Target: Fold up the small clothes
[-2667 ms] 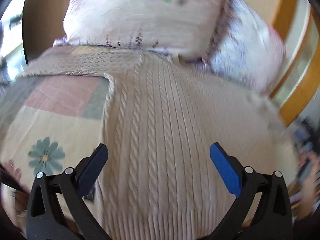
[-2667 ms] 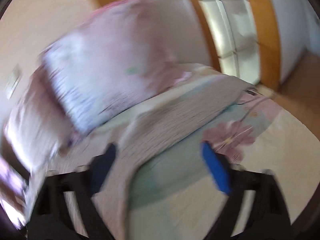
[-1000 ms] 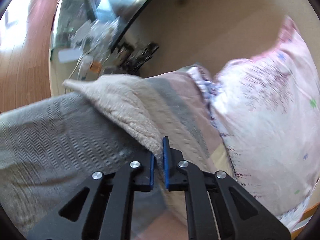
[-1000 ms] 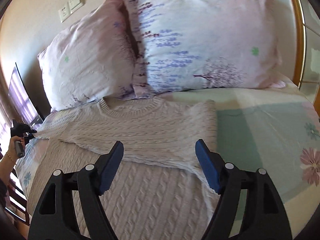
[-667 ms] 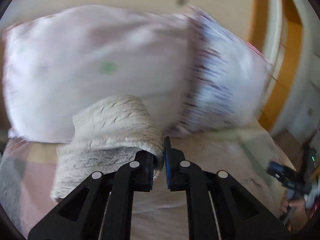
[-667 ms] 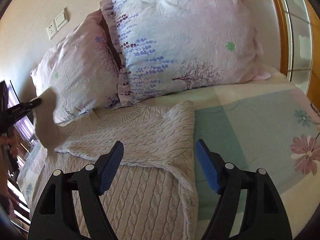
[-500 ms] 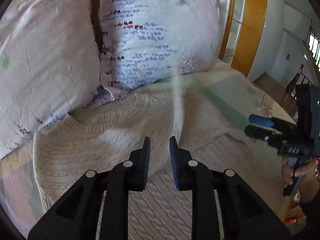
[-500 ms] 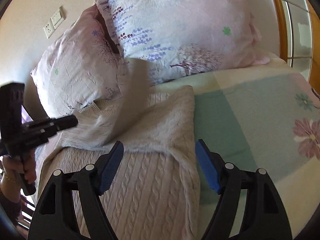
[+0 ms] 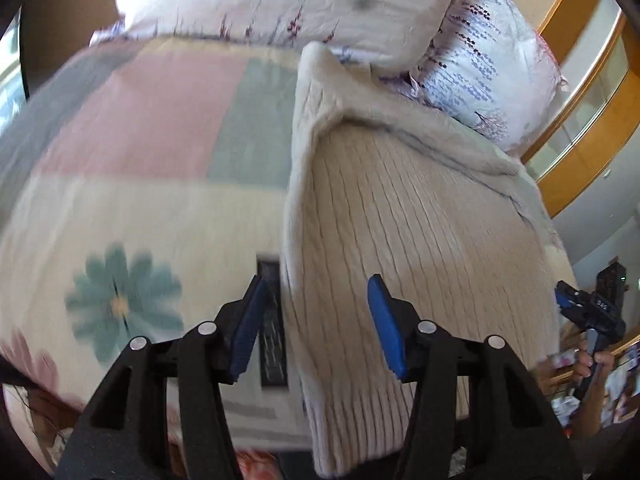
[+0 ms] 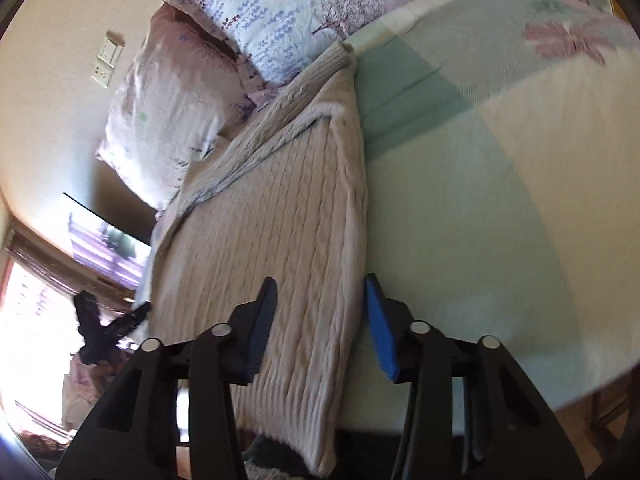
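A beige cable-knit sweater (image 9: pixel 408 232) lies flat on the bed, both sleeves folded across its chest. My left gripper (image 9: pixel 316 324) is open, its jaws astride the sweater's left side edge near the hem. In the right wrist view the sweater (image 10: pixel 276 216) runs from the pillows down to the bed's edge. My right gripper (image 10: pixel 320 324) is open, its jaws astride the sweater's right side edge near the hem. The right gripper also shows far right in the left wrist view (image 9: pixel 588 308), and the left gripper shows at far left in the right wrist view (image 10: pixel 108 324).
The patchwork floral bedspread (image 9: pixel 132 184) covers the bed, also in the right wrist view (image 10: pixel 500 168). Two flowered pillows (image 9: pixel 304 0) lean at the headboard. A dark label (image 9: pixel 272 328) lies on the bedspread between the left jaws. A wooden frame (image 9: pixel 592 80) stands right.
The left gripper carried the left sleeve across the sweater, let go of it and opened. Both grippers have dropped down to the sweater's side edges near the hem.
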`<state>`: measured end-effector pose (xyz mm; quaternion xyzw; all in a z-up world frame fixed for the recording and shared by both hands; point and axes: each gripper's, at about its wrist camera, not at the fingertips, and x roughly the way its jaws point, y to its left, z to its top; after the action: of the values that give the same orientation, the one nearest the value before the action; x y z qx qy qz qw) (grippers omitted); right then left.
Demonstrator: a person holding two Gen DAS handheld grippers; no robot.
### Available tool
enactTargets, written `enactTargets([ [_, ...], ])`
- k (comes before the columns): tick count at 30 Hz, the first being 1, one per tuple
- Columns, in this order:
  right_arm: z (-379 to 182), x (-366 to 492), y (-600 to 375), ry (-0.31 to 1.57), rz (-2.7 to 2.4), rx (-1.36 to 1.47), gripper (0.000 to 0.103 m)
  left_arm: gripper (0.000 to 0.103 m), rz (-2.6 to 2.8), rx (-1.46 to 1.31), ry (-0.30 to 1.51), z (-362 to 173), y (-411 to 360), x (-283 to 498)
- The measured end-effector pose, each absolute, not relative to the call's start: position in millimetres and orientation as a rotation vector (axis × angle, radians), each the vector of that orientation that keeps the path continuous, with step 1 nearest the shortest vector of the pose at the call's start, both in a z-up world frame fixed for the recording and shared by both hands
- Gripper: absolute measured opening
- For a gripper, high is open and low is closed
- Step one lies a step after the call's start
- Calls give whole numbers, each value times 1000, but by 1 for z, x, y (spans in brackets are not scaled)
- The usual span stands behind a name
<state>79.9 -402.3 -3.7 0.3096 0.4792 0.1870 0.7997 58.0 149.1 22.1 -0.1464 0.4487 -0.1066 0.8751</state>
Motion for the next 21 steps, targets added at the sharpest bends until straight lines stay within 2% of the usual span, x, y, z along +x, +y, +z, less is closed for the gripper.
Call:
enactTargets([
  [2, -14, 65, -397, 1070, 484, 761, 24, 45, -256, -322, 911, 21, 145, 39],
  [3, -19, 59, -394, 1088, 508, 793, 16, 36, -284, -349, 910, 20, 144, 30],
  [5, -29, 49, -384, 1116, 579, 836, 9, 27, -344, -424, 927, 12, 140, 17],
  [6, -30, 44, -380, 1106, 604, 850, 9, 21, -356, -436, 928, 9, 139, 12],
  [8, -26, 45, -375, 1080, 638, 861, 9, 18, -354, -427, 915, 10, 134, 7],
  [10, -11, 56, -373, 1001, 702, 907, 8, 8, -381, -459, 908, 11, 133, 12],
  [16, 54, 127, -377, 691, 775, 928, 8, 7, -375, -401, 755, 70, 144, 79],
  [21, 71, 226, -380, 541, 667, 995, 8, 7, -250, -362, 616, 125, 148, 195],
])
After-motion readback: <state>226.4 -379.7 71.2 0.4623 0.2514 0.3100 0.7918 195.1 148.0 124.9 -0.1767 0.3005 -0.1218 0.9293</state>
